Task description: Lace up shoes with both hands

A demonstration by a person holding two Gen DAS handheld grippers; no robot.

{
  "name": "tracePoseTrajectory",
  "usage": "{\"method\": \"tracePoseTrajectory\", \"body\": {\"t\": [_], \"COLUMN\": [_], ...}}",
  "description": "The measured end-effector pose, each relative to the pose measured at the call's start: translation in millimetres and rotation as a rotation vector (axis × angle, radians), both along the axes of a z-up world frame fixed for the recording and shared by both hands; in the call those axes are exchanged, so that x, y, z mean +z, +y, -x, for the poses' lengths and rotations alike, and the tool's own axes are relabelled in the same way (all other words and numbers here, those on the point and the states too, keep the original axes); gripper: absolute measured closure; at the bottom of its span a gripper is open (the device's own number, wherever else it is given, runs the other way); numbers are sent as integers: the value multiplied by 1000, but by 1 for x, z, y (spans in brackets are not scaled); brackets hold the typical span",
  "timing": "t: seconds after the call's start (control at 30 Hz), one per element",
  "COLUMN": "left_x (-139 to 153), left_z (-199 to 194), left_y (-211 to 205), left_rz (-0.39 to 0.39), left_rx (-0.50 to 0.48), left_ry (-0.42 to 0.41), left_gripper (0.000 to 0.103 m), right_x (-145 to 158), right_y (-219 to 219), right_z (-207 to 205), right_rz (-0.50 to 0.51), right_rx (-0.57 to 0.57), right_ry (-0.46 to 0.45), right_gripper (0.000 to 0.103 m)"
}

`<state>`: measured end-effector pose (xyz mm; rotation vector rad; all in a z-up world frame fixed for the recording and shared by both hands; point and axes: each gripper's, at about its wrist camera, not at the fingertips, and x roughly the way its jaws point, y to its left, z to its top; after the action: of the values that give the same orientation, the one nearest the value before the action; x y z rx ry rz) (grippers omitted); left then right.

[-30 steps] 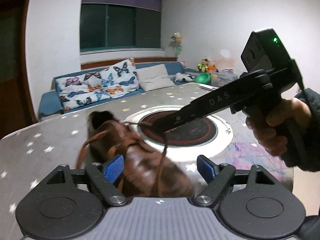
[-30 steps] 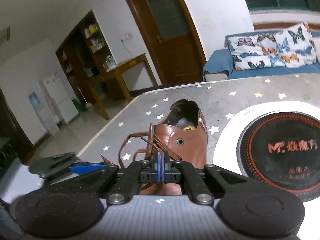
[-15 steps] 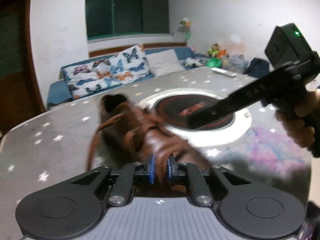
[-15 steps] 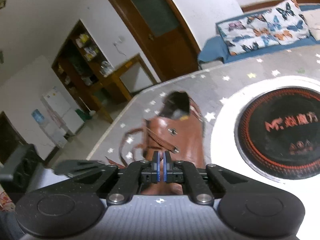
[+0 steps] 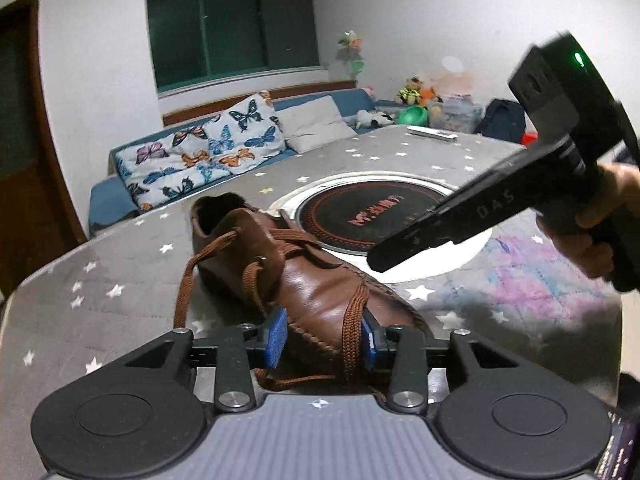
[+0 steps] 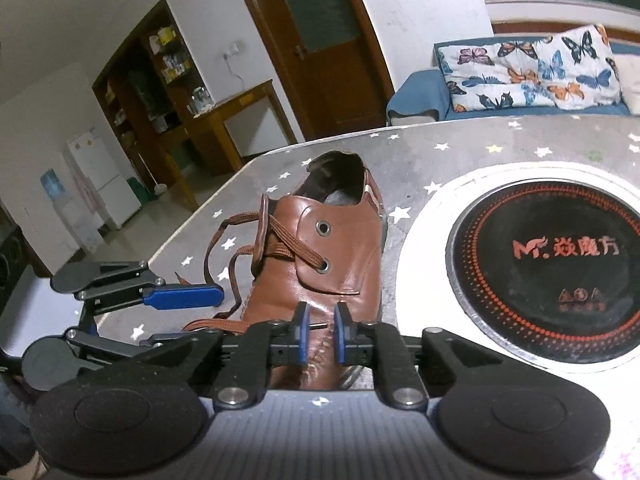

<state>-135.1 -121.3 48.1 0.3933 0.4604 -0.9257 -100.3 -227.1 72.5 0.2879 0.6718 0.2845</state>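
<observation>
Both claws have just been opening: left gripper [image 5: 324, 336] now half-wide, lace [image 5: 352, 332] loose betw pads; right gripper [image 6: 320, 334] narrow gap, empty. Shoe [image 6: 332, 256] on table [image 5: 120, 272], toe toward both claws, heel away; left is nearer the lace.

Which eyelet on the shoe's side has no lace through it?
The upper eyelet stands empty; the lower eyelet has the brown lace through it.
</observation>
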Motion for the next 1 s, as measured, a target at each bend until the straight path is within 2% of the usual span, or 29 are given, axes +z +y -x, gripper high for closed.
{"method": "tracePoseTrajectory", "body": {"t": [0.1, 0.17, 0.33, 0.57, 0.73, 0.9, 1.0], "left_x": [-1, -1, 0, -1, 0, -1, -1], "left_z": [-2, -6, -9, -9, -8, -7, -5], "left_y": [-1, 1, 6, 9, 8, 9, 12], "left_rz": [-5, -7, -31, -56, -59, -40, -15], "left_rx": [7, 19, 2, -24, -35, -28, -45], "left_ry": [3, 10, 2, 2, -5, 11, 32], "left_gripper": [68, 69, 69, 65, 64, 63, 56], "right_x": [1, 1, 0, -9, -1, -2, -9], "right_y": [2, 3, 9, 21, 25, 28, 30], "right_z": [1, 1, 2, -5, 0, -3, -7], "right_rz": [21, 27, 21, -7, 17, 27, 24], "right_rx": [5, 11, 47, 59, 70, 78, 79], "right_ry": [-3, -4, -7, -8, -39, -48, -32], "right_gripper": [89, 85, 85, 83, 83, 83, 83]}}
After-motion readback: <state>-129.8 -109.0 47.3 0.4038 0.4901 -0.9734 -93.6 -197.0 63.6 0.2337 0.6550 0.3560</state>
